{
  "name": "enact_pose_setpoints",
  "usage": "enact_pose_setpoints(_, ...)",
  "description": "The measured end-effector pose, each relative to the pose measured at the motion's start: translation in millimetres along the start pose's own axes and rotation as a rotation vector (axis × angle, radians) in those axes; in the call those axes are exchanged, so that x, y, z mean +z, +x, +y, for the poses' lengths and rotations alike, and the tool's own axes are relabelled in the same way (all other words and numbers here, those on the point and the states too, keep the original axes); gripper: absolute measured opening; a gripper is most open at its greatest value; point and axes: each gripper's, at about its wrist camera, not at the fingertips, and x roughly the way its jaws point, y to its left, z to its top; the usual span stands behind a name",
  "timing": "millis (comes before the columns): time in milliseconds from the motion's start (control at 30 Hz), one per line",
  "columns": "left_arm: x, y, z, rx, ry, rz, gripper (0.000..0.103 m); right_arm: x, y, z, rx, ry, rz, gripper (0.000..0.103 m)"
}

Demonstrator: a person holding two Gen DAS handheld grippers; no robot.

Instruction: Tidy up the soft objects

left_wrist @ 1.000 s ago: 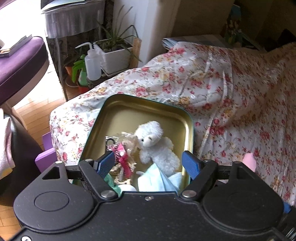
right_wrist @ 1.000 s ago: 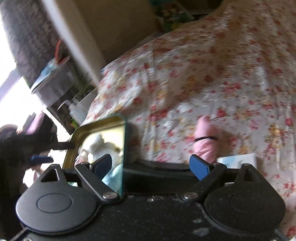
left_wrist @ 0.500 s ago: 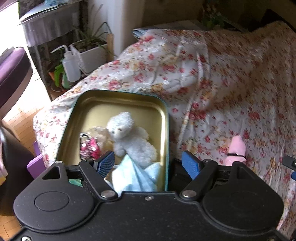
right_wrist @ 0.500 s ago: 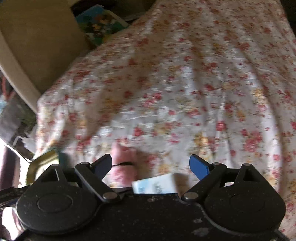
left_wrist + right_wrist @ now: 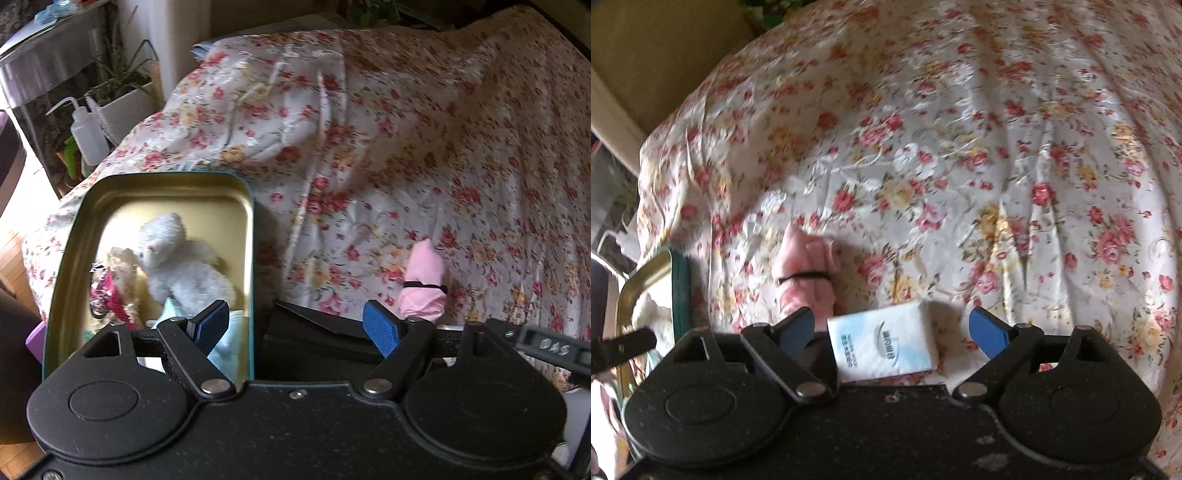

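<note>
Landmark: gold-lined tin (image 5: 236, 192), teal rim, resting on floral bedspread (image 5: 424, 155).

Inside tin: white plush bear (image 5: 177, 266), pale blue cloth (image 5: 229, 343) at near end, red-and-white patterned trinket (image 5: 107, 295) against far-side wall from the bundle. Outside tin, well apart on the bedspread: pink cloth bundle (image 5: 424, 284), cinched by 1 black elastic band. Just beyond bundle, farther again from tin: tissue pack (image 5: 882, 339), white-blue wrapper, lying flat.

Left gripper (image 5: 299, 325): jaws spread, nothing between pads; dark object beneath, just beside tin wall, identity not resolvable. Right gripper (image 5: 894, 328): jaws spread wide, straddling tissue pack, pads clear of both its sides. No contact judged; slight motion blur.

Handling estimate, tissue pack: light, compressible, slick film wrapper. Likely to squirt out if pinched at corners. Best hold judged across the 2 long sides at mid-length, moderate squeeze only; flat-lying pack on soft bedding may sink under downward pressure, so pads need to go low alongside it.

Handling estimate, pink bundle: very light, soft, non-fragile, not slippery. Band makes a firm waist; grip across banded section judged safest, loose ends likely to slip free or unroll.

Remaining, judged: 2 soft items outside tin; free space in tin at far end beyond the bear.
</note>
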Motion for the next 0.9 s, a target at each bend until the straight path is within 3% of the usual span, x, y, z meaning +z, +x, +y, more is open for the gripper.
enact_pose_setpoints(400,1,8,-5,0.011,-0.006,0.008,0.075,-8,35,2,-0.027,-0.012,0.094,0.091)
enact_pose_setpoints(900,0,10,-9,0.002,0.004,0.013,0.075,-10,54,8,-0.06,0.013,0.117,0.091)
